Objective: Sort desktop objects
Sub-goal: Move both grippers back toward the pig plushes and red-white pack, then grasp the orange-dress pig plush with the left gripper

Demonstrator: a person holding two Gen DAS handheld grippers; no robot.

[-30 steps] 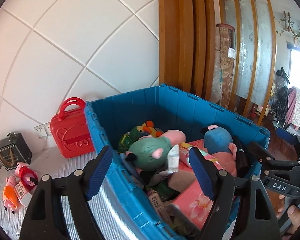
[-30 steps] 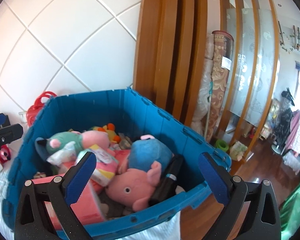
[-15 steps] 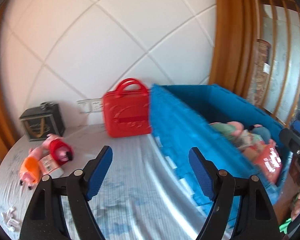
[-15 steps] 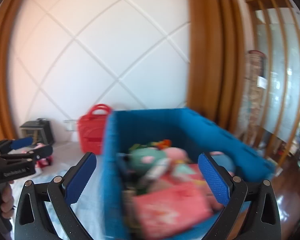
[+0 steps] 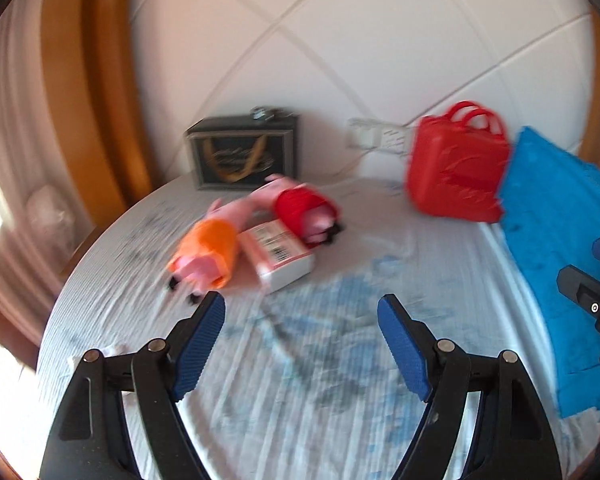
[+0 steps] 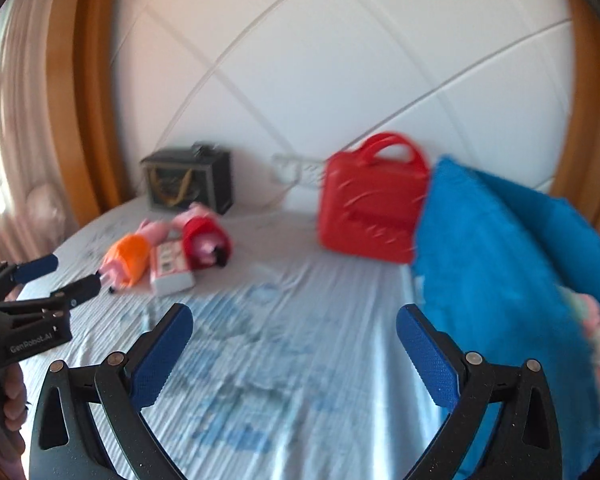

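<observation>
- My left gripper [image 5: 300, 316] stands open, nothing between its blue pads [image 5: 197, 344], above the table [image 5: 300, 392], which is covered in a striped white-and-blue cloth.
- My right gripper [image 6: 293, 332] is likewise spread wide and empty over the same table, with the left gripper visible at the left edge of its view.
- Ahead of the left gripper lie two pig toys: the orange toy [image 5: 207, 258] nearest, the red toy [image 5: 306, 210] beyond it.
- A white packet [image 5: 279, 256] with a barcode label lies between them, touching both.
- A dark box [image 5: 243, 156] stands against the wall behind the toys.
- A red case [image 5: 456, 168] with handles stands upright near the wall, just beside the blue bin [image 5: 556, 240].
- The bin sits at the right of the table; the right wrist view shows a blurred pink item inside it, which I cannot identify.
- Both views are motion-blurred; fine detail is unreadable.
</observation>
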